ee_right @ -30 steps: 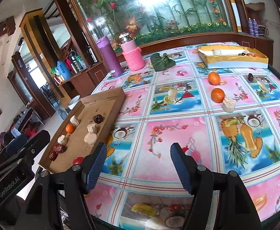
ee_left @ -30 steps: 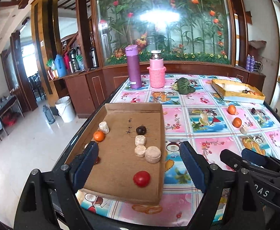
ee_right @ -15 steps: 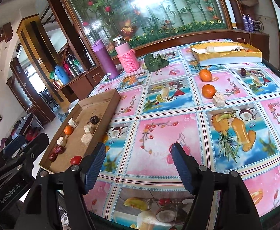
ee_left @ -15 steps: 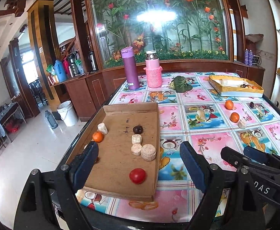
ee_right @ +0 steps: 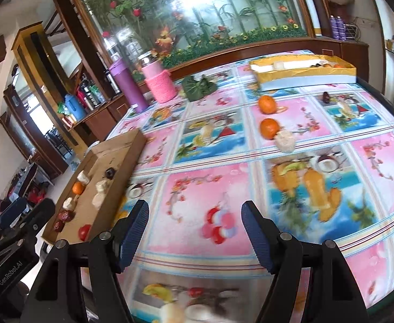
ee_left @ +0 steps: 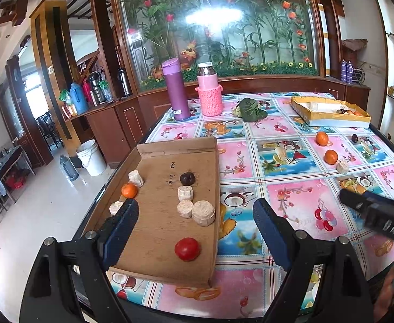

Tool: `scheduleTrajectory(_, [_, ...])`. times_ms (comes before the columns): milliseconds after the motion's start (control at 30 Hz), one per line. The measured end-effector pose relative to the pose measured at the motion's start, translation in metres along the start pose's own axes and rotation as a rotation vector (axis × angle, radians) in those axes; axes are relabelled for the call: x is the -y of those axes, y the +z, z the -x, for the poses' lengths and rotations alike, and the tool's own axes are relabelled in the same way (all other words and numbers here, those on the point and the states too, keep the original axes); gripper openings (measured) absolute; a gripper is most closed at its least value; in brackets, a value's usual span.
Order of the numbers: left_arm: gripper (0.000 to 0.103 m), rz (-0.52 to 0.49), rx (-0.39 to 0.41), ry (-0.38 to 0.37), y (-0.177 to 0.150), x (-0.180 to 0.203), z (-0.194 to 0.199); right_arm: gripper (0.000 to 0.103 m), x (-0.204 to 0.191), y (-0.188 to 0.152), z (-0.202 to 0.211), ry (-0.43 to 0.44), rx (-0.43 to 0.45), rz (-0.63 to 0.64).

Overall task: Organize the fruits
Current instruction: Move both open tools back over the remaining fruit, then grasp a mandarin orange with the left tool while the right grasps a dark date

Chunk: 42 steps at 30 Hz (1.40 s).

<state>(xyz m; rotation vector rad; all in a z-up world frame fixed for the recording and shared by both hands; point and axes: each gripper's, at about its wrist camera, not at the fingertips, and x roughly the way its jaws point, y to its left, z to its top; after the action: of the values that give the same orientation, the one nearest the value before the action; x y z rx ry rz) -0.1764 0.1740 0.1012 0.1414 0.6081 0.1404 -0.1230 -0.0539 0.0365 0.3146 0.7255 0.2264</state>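
Note:
A brown cardboard tray (ee_left: 153, 245) lies at the table's left edge. It holds a red tomato (ee_left: 187, 248), a small orange (ee_left: 129, 190), a dark fruit (ee_left: 187, 178) and several pale round pieces (ee_left: 203, 212). My left gripper (ee_left: 194, 223) hovers open over the tray's near end, nothing between its fingers. Farther right on the cloth lie two oranges (ee_right: 269, 128), a pale chunk (ee_right: 285, 140) and a dark fruit (ee_right: 326, 97). My right gripper (ee_right: 194, 223) is open above bare cloth, well short of them. The tray (ee_right: 110, 161) appears at its left.
A purple flask (ee_left: 175, 92) and a pink-sleeved jar (ee_left: 209, 92) stand at the table's far edge, with a green leafy bundle (ee_left: 250, 109) beside them. A yellow box (ee_left: 328, 113) holding a few fruits sits far right. The floor drops off left of the table.
The right gripper has slid forward over the cloth towards the oranges, which now look larger. The left gripper has barely shifted over the tray.

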Motion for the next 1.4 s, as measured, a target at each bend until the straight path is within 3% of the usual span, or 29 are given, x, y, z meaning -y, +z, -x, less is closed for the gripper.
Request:
scheduleTrajectory(100, [0.086, 0.003, -0.019, -0.030, 0.003, 0.001, -0.010, 0.076, 0.036, 0.014, 0.010, -0.065, 0.010, -0.017])
scheduleTrajectory(200, [0.086, 0.001, -0.043, -0.075, 0.009, 0.012, -0.025, 0.075, 0.077, 0.030, 0.020, -0.191, 0.016, -0.013])
scheduleTrajectory(300, [0.086, -0.031, -0.083, -0.178, 0.016, 0.035, -0.042, 0.075, 0.114, 0.047, 0.026, -0.286, 0.006, -0.024])
scheduleTrajectory(467, [0.086, -0.039, -0.156, -0.351, 0.036, 0.076, -0.073, 0.075, 0.154, 0.078, 0.015, -0.280, -0.021, -0.084])
scheduleTrajectory(633, [0.086, -0.020, -0.204, -0.464, 0.057, 0.116, -0.101, 0.075, 0.178, 0.109, -0.020, -0.304, -0.043, -0.105])
scheduleTrajectory(867, [0.086, -0.023, -0.244, -0.529, 0.101, 0.175, -0.156, 0.074, 0.197, 0.155, -0.086, -0.344, -0.070, -0.095])
scheduleTrajectory(933, [0.086, -0.038, -0.275, -0.511, 0.110, 0.190, -0.179, 0.065, 0.198, 0.161, -0.099, -0.355, -0.071, -0.068])
scheduleTrajectory(1000, [0.086, -0.049, -0.292, -0.511, 0.115, 0.202, -0.195, 0.049, 0.198, 0.165, -0.109, -0.365, -0.088, -0.034])
scheduleTrajectory(1267, [0.086, -0.124, -0.297, -0.536, 0.121, 0.243, -0.228, 0.022, 0.204, 0.164, -0.122, -0.342, -0.102, 0.020])
scheduleTrajectory(1333, [0.086, -0.138, -0.305, -0.540, 0.119, 0.253, -0.234, 0.022, 0.205, 0.163, -0.122, -0.332, -0.101, 0.018])
scheduleTrajectory(1367, [0.084, -0.149, -0.305, -0.537, 0.117, 0.258, -0.235, 0.020, 0.205, 0.163, -0.122, -0.332, -0.099, 0.019])
scheduleTrajectory(1400, [0.069, -0.166, -0.304, -0.533, 0.115, 0.264, -0.236, 0.019, 0.205, 0.163, -0.121, -0.332, -0.098, 0.021])
